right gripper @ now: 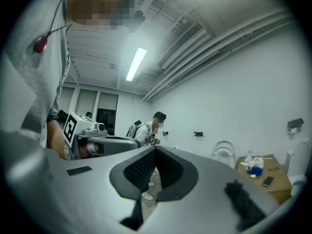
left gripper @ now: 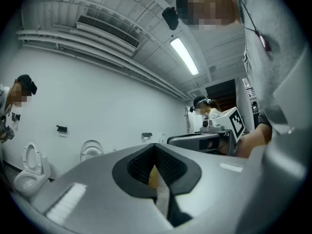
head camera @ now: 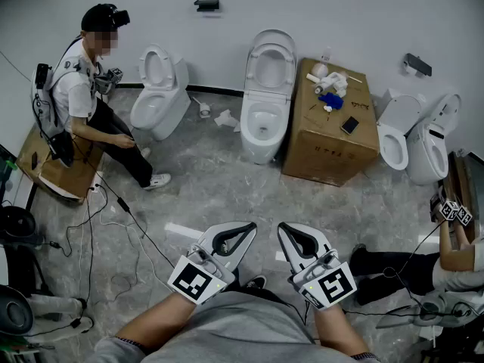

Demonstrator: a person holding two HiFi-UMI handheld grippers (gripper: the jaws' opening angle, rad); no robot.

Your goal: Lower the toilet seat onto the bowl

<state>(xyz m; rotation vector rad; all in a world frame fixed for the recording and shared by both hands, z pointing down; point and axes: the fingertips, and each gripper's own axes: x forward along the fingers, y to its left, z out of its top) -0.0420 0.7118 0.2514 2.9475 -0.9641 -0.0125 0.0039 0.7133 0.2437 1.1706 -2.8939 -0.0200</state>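
start-of-task state. centre white ceramic toilet (head camera: 262, 131) stands against the white wall (head camera: 325, 6), well apart from both grippers, across the grey marbled floor (head camera: 227, 180). its white oval toilet seat (head camera: 271, 60) is raised, standing up at the back of the white ceramic bowl (head camera: 262, 121), open face toward the person holding the grippers. the seat's long axis runs up and down, and the toilet's own long axis runs from the wall out toward the person, bowl front nearest. a brown cardboard box (head camera: 330, 138) sits just beside the toilet on its right, with small white and blue items on top. left gripper (head camera: 249, 230) and right gripper (head camera: 282, 228) are held low and level, close to the person's body, side by side, tips toward the toilet. jaws of both are together, tips meeting, nothing clamped between them. a seated person (head camera: 79, 89) is at far left.
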